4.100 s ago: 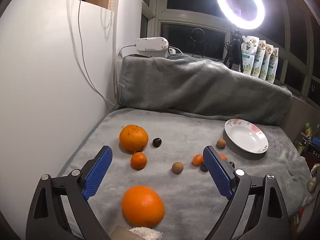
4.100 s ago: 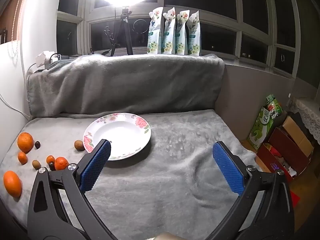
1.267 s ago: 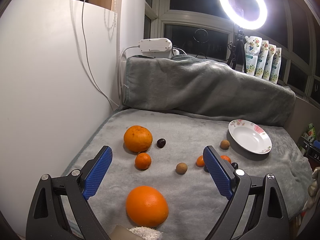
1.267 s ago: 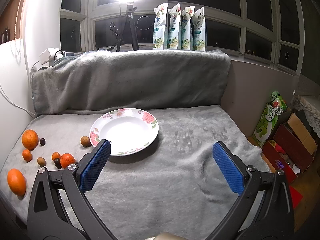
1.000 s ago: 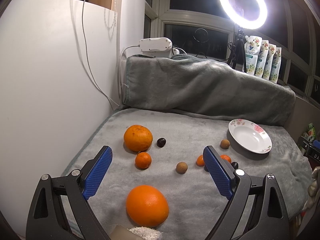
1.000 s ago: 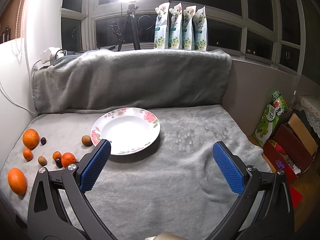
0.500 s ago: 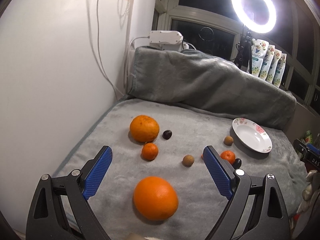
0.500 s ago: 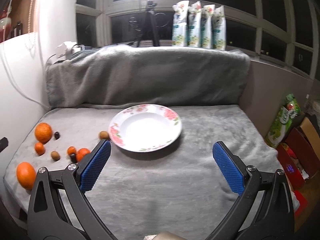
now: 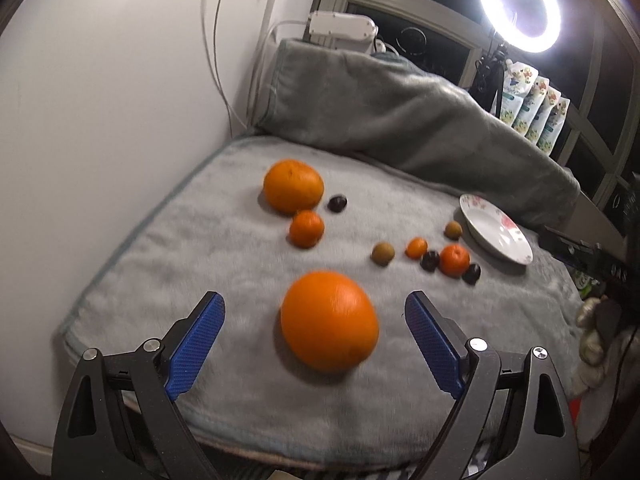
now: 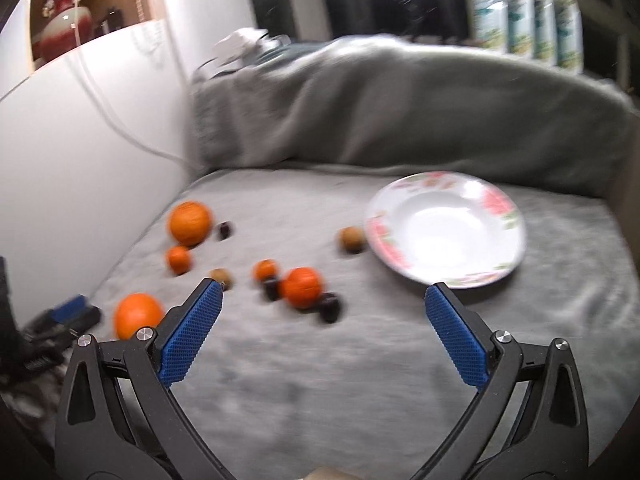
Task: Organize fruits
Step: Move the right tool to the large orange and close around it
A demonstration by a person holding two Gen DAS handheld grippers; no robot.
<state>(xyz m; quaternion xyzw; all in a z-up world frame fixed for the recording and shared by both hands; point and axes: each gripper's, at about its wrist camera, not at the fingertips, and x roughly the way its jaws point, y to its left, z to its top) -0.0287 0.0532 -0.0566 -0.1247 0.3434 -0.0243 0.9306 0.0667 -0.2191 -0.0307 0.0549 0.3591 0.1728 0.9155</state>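
Fruit lies scattered on a grey blanket. A large orange [image 9: 329, 321] sits between the wide-apart pads of my open left gripper [image 9: 314, 314], a little ahead of them. Farther off are a second large orange [image 9: 293, 186], a small mandarin [image 9: 306, 229], dark plums [image 9: 337, 203], brown round fruits [image 9: 383, 253] and a mandarin [image 9: 454, 260]. The white flowered plate [image 10: 446, 229] stands empty at the right. My right gripper [image 10: 322, 306] is open over the blanket, facing the mandarin [image 10: 302, 287] and the plums [image 10: 329, 307]. The right wrist view is blurred.
A white wall [image 9: 100, 100] borders the left side. A blanket-draped ledge [image 9: 400, 108] rises behind. A ring light [image 9: 519, 5] and pouches [image 9: 532, 114] stand at the window. The blanket's front edge [image 9: 240, 436] lies just under the left gripper.
My left gripper has advanced and tipped down, so the near orange now lies between its pads. My right gripper has swung left toward the fruit cluster; the plate has shifted right in its view.
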